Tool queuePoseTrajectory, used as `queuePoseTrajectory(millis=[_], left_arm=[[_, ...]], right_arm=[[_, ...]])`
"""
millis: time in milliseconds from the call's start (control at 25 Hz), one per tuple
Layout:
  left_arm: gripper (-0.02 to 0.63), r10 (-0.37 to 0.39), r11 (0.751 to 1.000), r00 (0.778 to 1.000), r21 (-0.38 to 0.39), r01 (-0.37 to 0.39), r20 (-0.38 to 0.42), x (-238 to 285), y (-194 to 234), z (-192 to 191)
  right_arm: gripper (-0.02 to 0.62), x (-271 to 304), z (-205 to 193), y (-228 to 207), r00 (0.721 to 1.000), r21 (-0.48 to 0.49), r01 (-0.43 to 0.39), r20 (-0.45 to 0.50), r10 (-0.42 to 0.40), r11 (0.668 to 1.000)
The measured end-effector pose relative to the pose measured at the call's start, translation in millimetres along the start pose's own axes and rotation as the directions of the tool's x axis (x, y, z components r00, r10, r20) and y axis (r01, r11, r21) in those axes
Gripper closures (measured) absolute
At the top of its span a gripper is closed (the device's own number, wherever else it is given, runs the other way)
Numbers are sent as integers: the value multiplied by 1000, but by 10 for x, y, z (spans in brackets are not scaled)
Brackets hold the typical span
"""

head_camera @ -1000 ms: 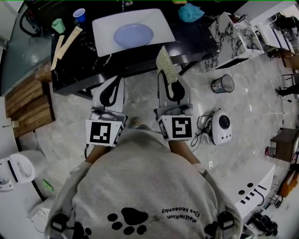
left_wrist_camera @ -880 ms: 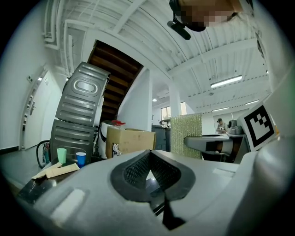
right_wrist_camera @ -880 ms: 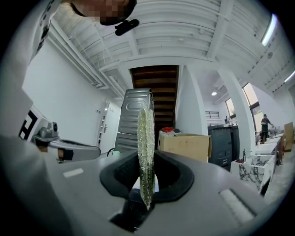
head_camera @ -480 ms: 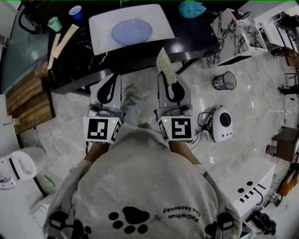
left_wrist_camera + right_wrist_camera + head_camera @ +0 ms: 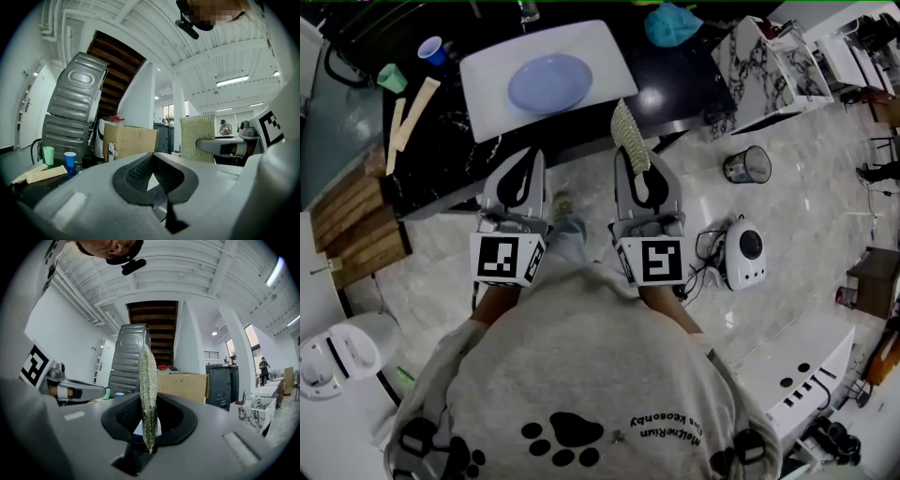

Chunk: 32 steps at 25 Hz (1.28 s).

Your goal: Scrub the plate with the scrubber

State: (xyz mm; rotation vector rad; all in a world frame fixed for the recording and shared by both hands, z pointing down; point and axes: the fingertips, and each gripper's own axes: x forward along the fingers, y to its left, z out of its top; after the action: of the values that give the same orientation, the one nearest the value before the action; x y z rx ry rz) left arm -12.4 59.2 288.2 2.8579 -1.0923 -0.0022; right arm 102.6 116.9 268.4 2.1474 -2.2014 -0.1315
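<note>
Black counter over a marble floor carries a white tray with the plate lying flat, ahead of both grippers and apart from them. Right gripper clamps the scrubber by its lower end, long axis rising upright, flat faces sideways. Left gripper is closed on nothing.

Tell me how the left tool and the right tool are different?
The left tool is shut on nothing; the right tool is shut on the scrubber. The left tool has a bare tip, while the scrubber sticks out past the right tool. Both point at the counter.
</note>
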Motion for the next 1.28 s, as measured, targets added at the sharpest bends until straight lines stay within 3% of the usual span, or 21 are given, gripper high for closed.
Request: queuePoseTrajectory(millis=[720, 1280], left_arm=[[601, 76, 997, 997, -25, -76, -3, 1191, 991, 23], [600, 152, 985, 986, -76, -157, -71, 1568, 1661, -295]], right_arm=[[526, 1714, -163, -216, 992, -26, -118, -43, 117, 993], [526, 2556, -412, -72, 970, -39, -217, -118, 211, 975]])
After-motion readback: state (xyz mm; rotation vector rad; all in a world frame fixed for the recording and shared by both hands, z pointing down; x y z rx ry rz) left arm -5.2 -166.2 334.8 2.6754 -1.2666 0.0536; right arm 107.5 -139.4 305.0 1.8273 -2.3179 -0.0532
